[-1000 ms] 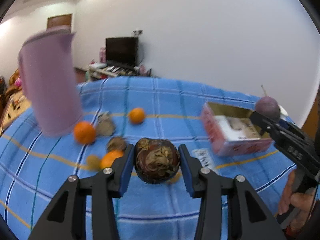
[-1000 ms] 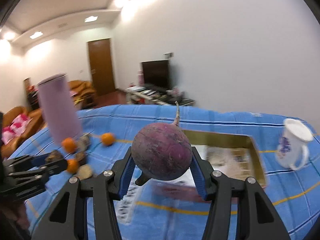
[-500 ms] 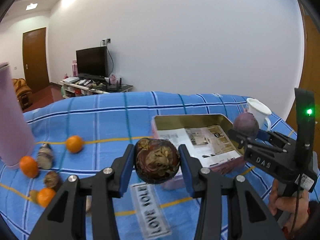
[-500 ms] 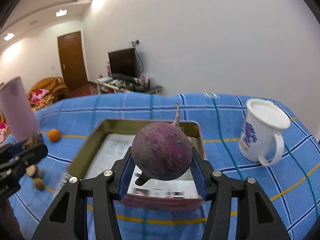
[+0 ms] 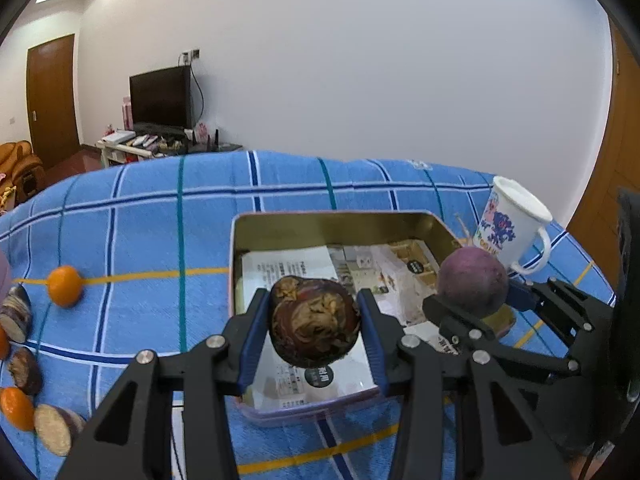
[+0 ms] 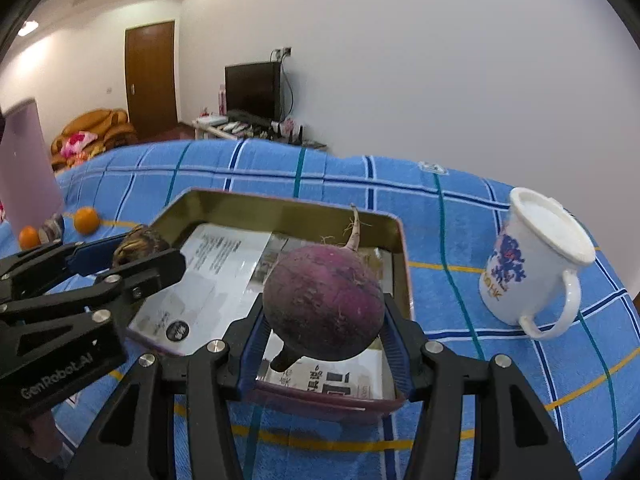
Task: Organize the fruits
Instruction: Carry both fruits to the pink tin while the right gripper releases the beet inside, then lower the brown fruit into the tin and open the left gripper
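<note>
My left gripper (image 5: 314, 330) is shut on a dark brown mottled round fruit (image 5: 314, 326) and holds it above the near part of a gold metal tin (image 5: 332, 224) lined with printed paper. My right gripper (image 6: 324, 316) is shut on a purple round root with a pale tail (image 6: 324, 304) and holds it above the tin's near right part (image 6: 280, 208). The right gripper and its root (image 5: 472, 280) show at the right of the left wrist view. The left gripper (image 6: 136, 256) shows at the left of the right wrist view.
A white mug with a blue print (image 6: 536, 264) stands right of the tin. Oranges (image 5: 64, 286) and cut brown pieces (image 5: 16, 314) lie on the blue checked cloth to the left. A pale purple cup (image 6: 24, 168) stands at the far left.
Both grippers moved over the tin with their loads, the left one swinging right from the fruit pile. The tin now lies directly under both.
</note>
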Action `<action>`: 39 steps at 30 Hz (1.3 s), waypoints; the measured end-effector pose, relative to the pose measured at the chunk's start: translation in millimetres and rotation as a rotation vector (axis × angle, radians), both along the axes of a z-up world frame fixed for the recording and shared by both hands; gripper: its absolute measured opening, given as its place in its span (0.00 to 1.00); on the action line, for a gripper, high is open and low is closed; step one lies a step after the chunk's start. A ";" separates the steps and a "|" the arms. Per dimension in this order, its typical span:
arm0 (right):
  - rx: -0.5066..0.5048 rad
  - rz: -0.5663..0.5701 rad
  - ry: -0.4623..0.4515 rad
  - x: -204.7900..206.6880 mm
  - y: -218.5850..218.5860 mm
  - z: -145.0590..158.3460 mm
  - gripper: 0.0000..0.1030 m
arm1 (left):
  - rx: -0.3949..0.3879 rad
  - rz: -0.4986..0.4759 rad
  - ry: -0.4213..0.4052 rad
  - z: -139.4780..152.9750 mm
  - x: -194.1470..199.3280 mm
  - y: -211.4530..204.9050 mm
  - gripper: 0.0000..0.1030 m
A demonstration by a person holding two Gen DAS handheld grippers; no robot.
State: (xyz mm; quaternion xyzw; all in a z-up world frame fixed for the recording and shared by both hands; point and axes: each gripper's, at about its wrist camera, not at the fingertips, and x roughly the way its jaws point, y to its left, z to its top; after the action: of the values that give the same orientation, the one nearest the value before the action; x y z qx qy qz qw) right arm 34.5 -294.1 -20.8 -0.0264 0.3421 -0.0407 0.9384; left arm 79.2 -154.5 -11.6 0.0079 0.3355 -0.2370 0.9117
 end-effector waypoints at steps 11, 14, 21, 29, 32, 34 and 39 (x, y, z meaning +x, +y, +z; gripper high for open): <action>0.003 0.009 0.015 -0.3 2.8 -4.2 0.53 | 0.005 -0.010 0.023 -7.3 7.2 -3.0 0.44; 0.012 0.013 0.016 -1.8 1.5 -3.7 0.53 | -0.004 -0.012 0.027 -7.5 7.1 -1.0 0.45; 0.029 0.009 0.019 -1.3 -1.5 -3.2 0.63 | -0.022 -0.016 0.035 -7.8 8.9 3.3 0.45; 0.022 0.023 -0.026 -9.5 1.2 5.7 0.67 | -0.068 -0.044 0.034 -3.3 7.6 7.0 0.66; 0.025 -0.028 -0.090 -16.5 -7.8 16.2 0.67 | -0.102 -0.008 -0.024 12.1 -0.9 19.6 0.84; 0.059 -0.068 -0.132 -21.6 -18.6 23.0 0.67 | -0.127 0.027 -0.059 22.4 -4.0 31.3 0.93; 0.208 -0.143 -0.253 -37.9 -48.4 34.5 0.78 | -0.129 0.203 -0.162 44.2 -10.7 74.7 1.00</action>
State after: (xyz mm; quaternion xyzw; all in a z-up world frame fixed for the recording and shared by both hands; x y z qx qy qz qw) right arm -3.4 -342.5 13.7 0.1005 0.2245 -0.0747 0.9664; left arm 68.5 -79.8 32.6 -0.0657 0.2438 -0.1635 0.9537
